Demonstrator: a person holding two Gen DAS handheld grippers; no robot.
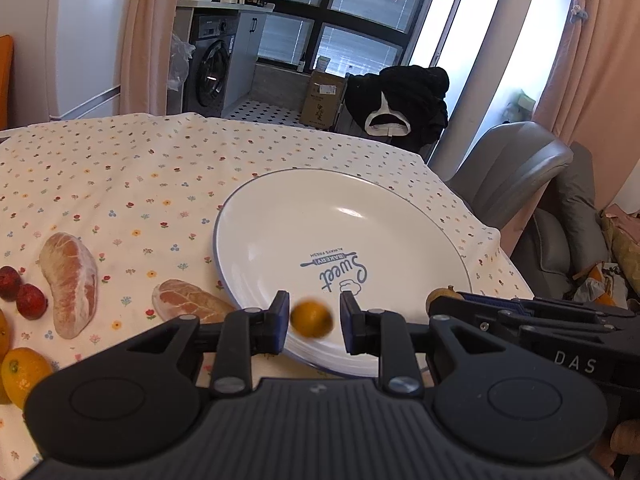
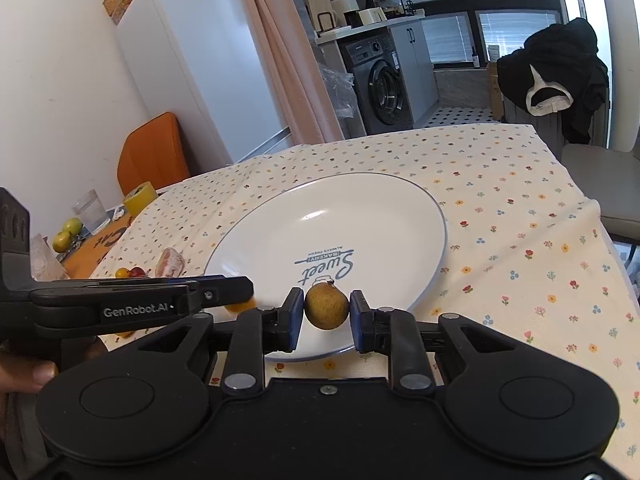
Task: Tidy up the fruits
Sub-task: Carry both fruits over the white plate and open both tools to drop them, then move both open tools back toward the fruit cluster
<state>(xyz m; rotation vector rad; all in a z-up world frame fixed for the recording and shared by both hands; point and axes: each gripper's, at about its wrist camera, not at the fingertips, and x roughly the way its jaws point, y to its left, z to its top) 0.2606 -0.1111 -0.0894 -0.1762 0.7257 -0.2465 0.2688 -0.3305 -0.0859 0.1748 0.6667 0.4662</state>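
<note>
Left gripper (image 1: 314, 322): my jaws stand apart; a blurred small orange fruit (image 1: 311, 319) sits in the gap over the plate's near rim, clear of both pads.
Right gripper (image 2: 326, 316): my jaws are pressed on a brown round fruit (image 2: 326, 307), held above the plate's near rim.
Plate (image 2: 260, 240): white, blue-edged, printed "Sweet", "BAKERY", "ALWAYS FRESH", on the flowered tablecloth (image 1: 140, 168).
Left of plate: two peeled pomelo segments (image 1: 70, 284), red fruits (image 1: 30, 300), an orange (image 1: 22, 374).
Writing: "GenRobot.AI" on my left gripper's side, "DAS" on my right.
Beyond plate: washing machine (image 1: 210, 72).
</note>
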